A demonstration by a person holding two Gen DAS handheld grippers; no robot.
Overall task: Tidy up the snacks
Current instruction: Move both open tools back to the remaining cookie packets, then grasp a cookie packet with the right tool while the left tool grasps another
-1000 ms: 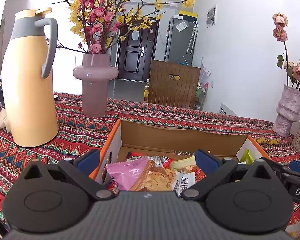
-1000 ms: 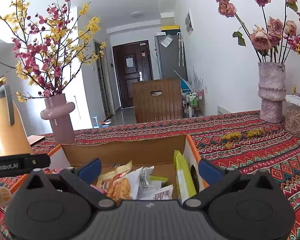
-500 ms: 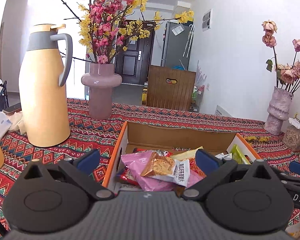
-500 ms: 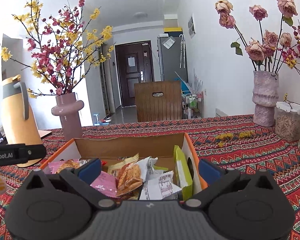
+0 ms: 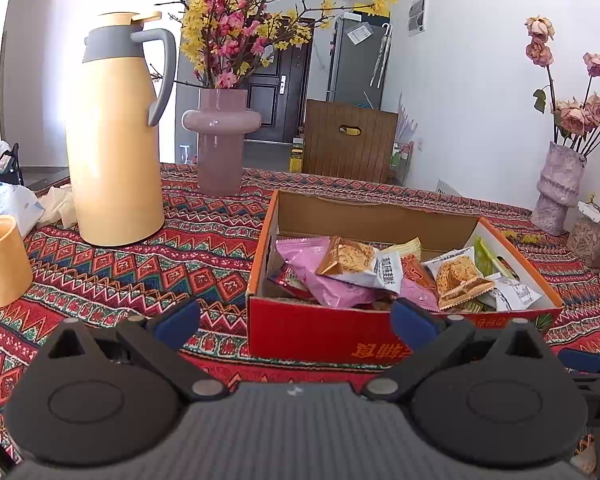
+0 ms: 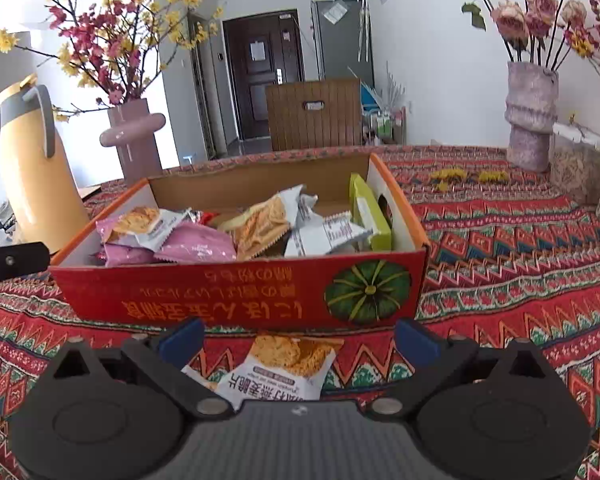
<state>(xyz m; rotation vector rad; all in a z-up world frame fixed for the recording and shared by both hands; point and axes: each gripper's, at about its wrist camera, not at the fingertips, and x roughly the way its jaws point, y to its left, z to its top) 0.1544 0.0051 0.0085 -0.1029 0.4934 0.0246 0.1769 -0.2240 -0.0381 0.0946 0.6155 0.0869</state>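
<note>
Covering the tabletop [image 6: 520,248] is a woven cloth with red zigzag and diamond bands, and behind it a white wall, a dark door and a wooden chair back are seen.

One snack packet [image 6: 284,364] lies flat on the cloth, just in front of the near wall of the cardboard box [image 6: 240,292]. It is white with dark characters, and a picture of a golden, crumbly biscuit fills its far half. It lies between the blue fingertips [image 6: 180,338] of the right tongs [image 6: 298,338], whose jaws are wide but closing; the pads do not touch it.

The box is red outside, with yellow characters and a green pumpkin printed upside down on its near wall, and it has orange rims and a plain brown inside. In it there is a loose heap: pink packets [image 5: 328,284], white packets with the same biscuit picture [image 5: 456,276], and a lime-green packet [image 6: 368,216] that stands on edge against the right wall.

The left tongs [image 5: 296,322] are spread and hold nothing; they are before the near left corner of the box.

A yellow thermos jug [image 5: 112,152] with a grey handle stands toward the far left edge of the tabletop, a yellow cup [image 5: 0,260] nearer at the left edge, a mauve vase [image 5: 220,140] with pink and yellow blossoms just behind the jug, and a pale ridged vase [image 6: 530,116] with dried roses near the far right corner.
</note>
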